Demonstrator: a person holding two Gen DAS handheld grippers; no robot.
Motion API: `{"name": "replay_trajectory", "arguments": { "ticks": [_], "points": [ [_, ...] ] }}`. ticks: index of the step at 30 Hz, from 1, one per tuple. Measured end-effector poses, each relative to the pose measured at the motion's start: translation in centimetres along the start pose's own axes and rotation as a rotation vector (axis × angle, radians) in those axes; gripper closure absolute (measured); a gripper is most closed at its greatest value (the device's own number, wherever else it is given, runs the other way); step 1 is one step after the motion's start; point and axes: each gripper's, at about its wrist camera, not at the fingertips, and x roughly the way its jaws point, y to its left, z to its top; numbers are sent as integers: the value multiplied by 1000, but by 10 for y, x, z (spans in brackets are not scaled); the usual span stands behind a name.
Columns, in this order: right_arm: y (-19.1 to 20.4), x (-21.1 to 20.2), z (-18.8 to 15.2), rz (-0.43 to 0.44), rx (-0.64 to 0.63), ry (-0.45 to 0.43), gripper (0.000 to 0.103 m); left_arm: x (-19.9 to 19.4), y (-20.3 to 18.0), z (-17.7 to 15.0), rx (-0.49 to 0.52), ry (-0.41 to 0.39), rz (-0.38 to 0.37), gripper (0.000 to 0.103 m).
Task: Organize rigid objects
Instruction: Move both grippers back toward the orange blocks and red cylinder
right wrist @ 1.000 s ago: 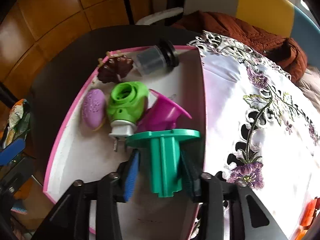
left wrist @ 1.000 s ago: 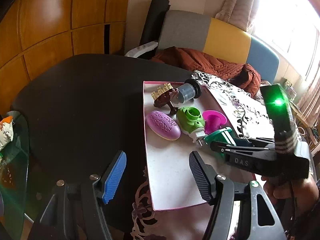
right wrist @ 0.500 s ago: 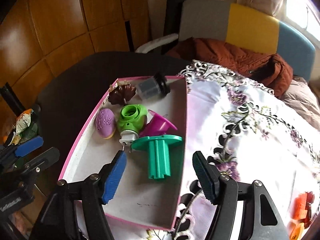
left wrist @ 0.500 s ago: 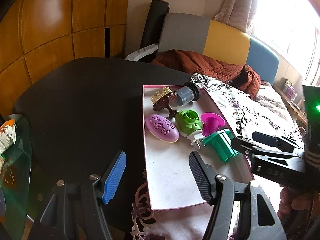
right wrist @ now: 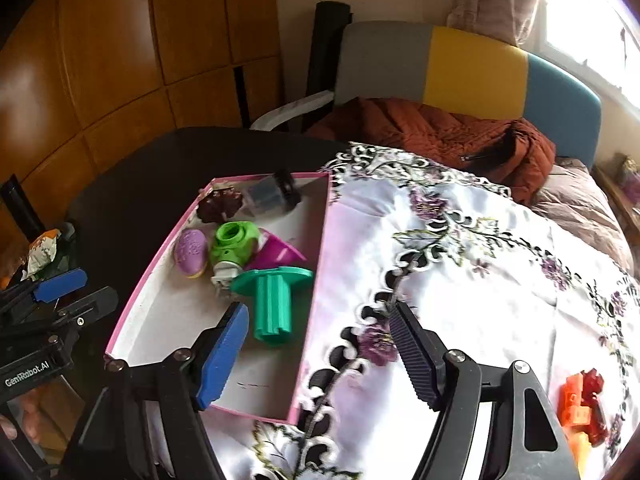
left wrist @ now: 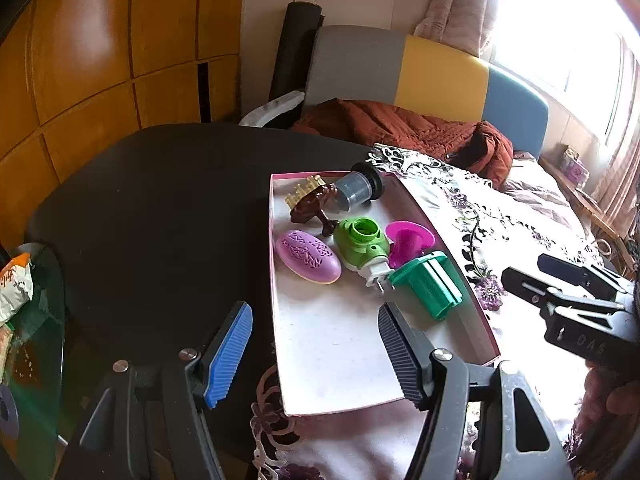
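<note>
A dark round table carries a pink-rimmed tray and a floral cloth, with wood panelling behind; only the right wrist view shows the orange toy pieces near the cloth's right edge. The teal flanged peg lies on its side by the tray's right wall, flange toward the far end, stem toward the camera; beside it sit the magenta funnel, green plug and purple oval. The right gripper, its jaws just opened, is released and empty, angled down over the tray's right wall; the left gripper gapes empty over the tray's near left edge.
</note>
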Motion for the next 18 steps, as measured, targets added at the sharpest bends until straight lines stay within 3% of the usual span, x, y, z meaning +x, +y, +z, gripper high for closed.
{"name": "replay_trajectory", "arguments": {
  "ticks": [7,18],
  "points": [
    [-44,-15,-9,-53,60,-12,25,-2,-10,1,29,2,-13,36],
    [-158,-50,-30,-260,246,-24,23,-1,-26,-1,63,12,-46,36]
  ]
}}
